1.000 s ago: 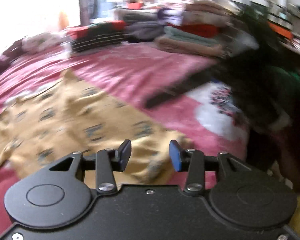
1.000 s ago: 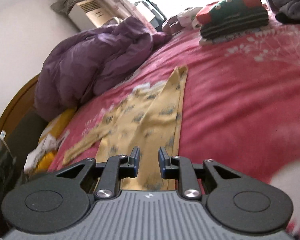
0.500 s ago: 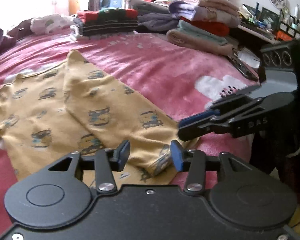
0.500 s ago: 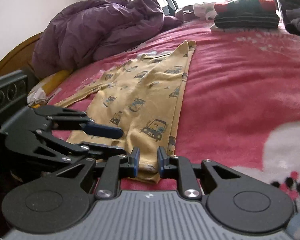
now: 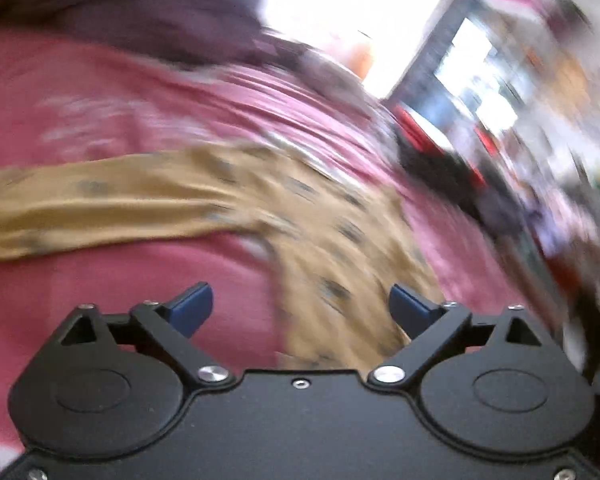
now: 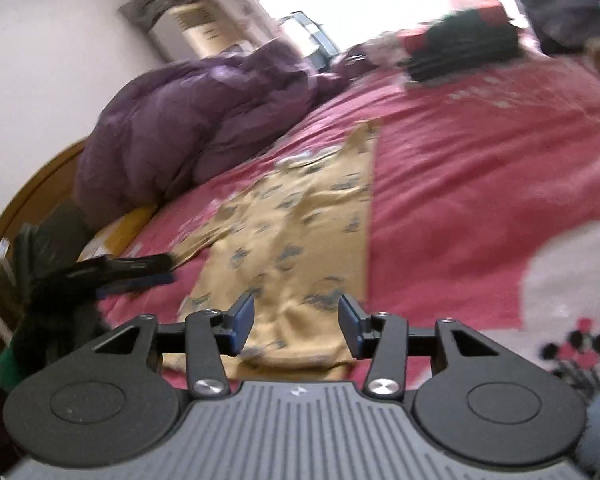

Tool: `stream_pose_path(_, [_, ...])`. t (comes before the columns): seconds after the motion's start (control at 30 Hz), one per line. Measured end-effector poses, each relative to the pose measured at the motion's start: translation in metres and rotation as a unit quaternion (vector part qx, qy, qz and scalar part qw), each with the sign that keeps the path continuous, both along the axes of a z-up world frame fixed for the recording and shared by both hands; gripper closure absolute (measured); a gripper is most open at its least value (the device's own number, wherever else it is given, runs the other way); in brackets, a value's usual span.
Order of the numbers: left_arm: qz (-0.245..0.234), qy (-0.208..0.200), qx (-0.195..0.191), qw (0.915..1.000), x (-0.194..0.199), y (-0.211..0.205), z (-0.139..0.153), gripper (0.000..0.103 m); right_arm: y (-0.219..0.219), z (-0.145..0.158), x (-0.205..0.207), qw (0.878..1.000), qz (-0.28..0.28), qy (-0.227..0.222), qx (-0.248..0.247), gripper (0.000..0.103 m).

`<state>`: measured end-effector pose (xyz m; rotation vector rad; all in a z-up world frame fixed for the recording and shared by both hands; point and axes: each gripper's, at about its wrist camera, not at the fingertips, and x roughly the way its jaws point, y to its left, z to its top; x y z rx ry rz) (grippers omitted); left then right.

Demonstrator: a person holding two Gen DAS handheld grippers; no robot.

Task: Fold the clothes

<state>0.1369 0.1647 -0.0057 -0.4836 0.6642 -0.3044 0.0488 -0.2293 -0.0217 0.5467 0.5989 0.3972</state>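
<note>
Both tongs spread and empty over a yellow shirt on the bed

Left tongs (image 5: 300, 312) jaws wide apart, gripping nothing, hovering above the shirt (image 5: 332, 248) hem area, view heavily blurred; a sleeve runs off to the left across the pink bedspread (image 5: 100, 92); right tongs (image 6: 296, 326) jaws apart too, nothing between them, low over the near hem of the shirt (image 6: 296, 236), contact unclear; shirt lies flat on the bedspread (image 6: 480, 184), one side folded in along a straight edge; left tongs (image 6: 140, 270) seen at the shirt's left edge near the sleeve; purple duvet (image 6: 188, 128) bunched beyond; folded clothes stack (image 6: 464, 52) at the far end.
</note>
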Motion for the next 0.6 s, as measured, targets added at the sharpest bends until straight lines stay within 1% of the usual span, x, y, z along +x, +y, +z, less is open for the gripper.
stream_pose_path(0.03, [0.026,0.005,-0.020,0.9995,-0.001,0.014,-0.001,0.004,-0.007,-0.005,0.001,1.000,-0.014,0.006,0.010,0.054])
stream_pose_path(0.1, [0.075,0.015,-0.057,0.9954,-0.005,0.041,-0.005,0.001,-0.017,-0.013,0.004,0.999,-0.034,0.016,0.026,0.054])
stream_pose_path(0.17, [0.102,0.023,-0.091,0.9904,-0.010,0.062,-0.010,0.001,-0.024,-0.021,0.006,0.998,-0.045,0.025,0.037,0.054])
stream_pose_path(0.23, [0.139,0.031,-0.130,0.9813,-0.016,0.081,-0.016,0.003,-0.026,-0.029,0.008,0.997,-0.052,0.029,0.046,0.056])
stream_pose_path(0.3, [0.186,0.040,-0.159,0.9688,-0.022,0.095,-0.022,0.005,-0.026,-0.033,0.009,0.997,-0.052,0.028,0.047,0.056])
stream_pose_path(0.33, [0.208,0.044,-0.170,0.9621,-0.025,0.101,-0.024,0.010,-0.024,-0.034,0.010,0.997,-0.050,0.026,0.043,0.056])
stream_pose_path(0.37, [0.228,0.048,-0.174,0.9566,-0.027,0.106,-0.026,0.021,-0.023,-0.034,0.010,0.998,-0.049,0.025,0.041,0.056])
stream_pose_path(0.43, [0.257,0.046,-0.176,0.9490,-0.031,0.114,-0.026,0.033,-0.022,-0.035,0.011,0.998,-0.047,0.023,0.041,0.055])
stream_pose_path(0.6, [0.327,0.042,-0.179,0.9271,-0.041,0.133,-0.025,0.034,-0.022,-0.036,0.014,0.998,-0.044,0.018,0.040,0.056])
